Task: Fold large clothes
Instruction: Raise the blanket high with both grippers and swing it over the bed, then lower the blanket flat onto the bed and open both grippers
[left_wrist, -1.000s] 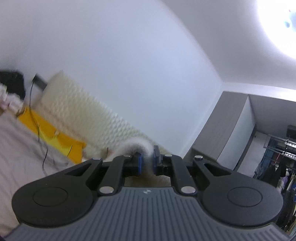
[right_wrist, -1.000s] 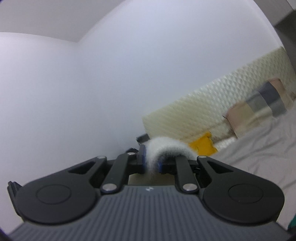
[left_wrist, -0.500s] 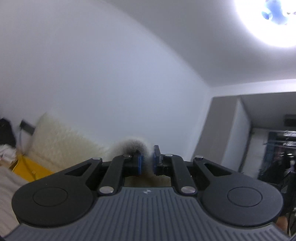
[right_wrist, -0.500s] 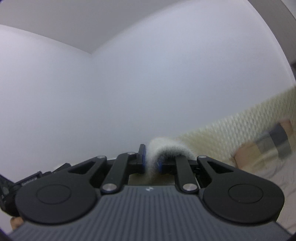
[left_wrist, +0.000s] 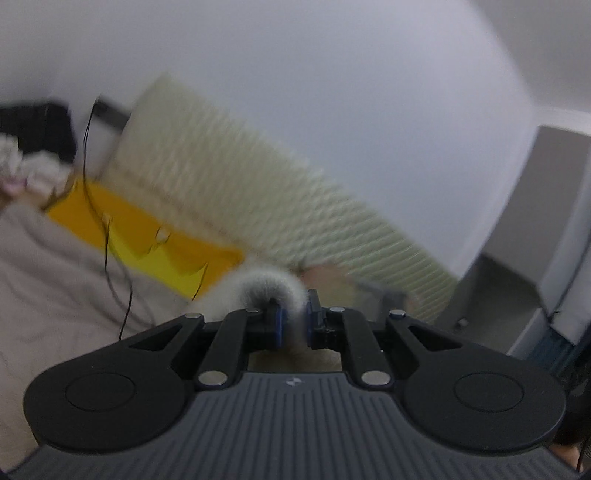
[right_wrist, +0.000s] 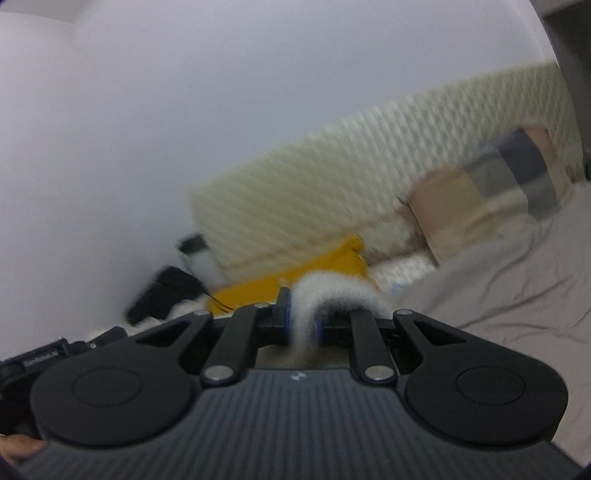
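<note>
A bed (left_wrist: 55, 295) is being faced; fleece (left_wrist: 271, 286) is being pinched by the left gripper (left_wrist: 293, 326) and right gripper (right_wrist: 303, 326), best lowered evenly, kept taut.

Soft even light, motion-blurred fisheye views

Left gripper (left_wrist: 294, 326) is showing black arms, blue pads and a grey ribbed body; right gripper (right_wrist: 303, 326) is showing the same colours. White fuzzy garment (left_wrist: 271, 286), greying in its shadowed fold, is showing at both. Headboard (left_wrist: 236, 199) is appearing cream w/ a quilted diamond pattern. Yellow-orange sheet (left_wrist: 147, 236) is glowing bright beside it. Bedsheet (right_wrist: 509, 280) is looking pale grey-beige, plain. Pillow (right_wrist: 491, 199) is showing blocks of beige, tan & dark grey. Wall (left_wrist: 295, 74) is reading plain white. Thin cable (left_wrist: 107, 240) is appearing black.
</note>
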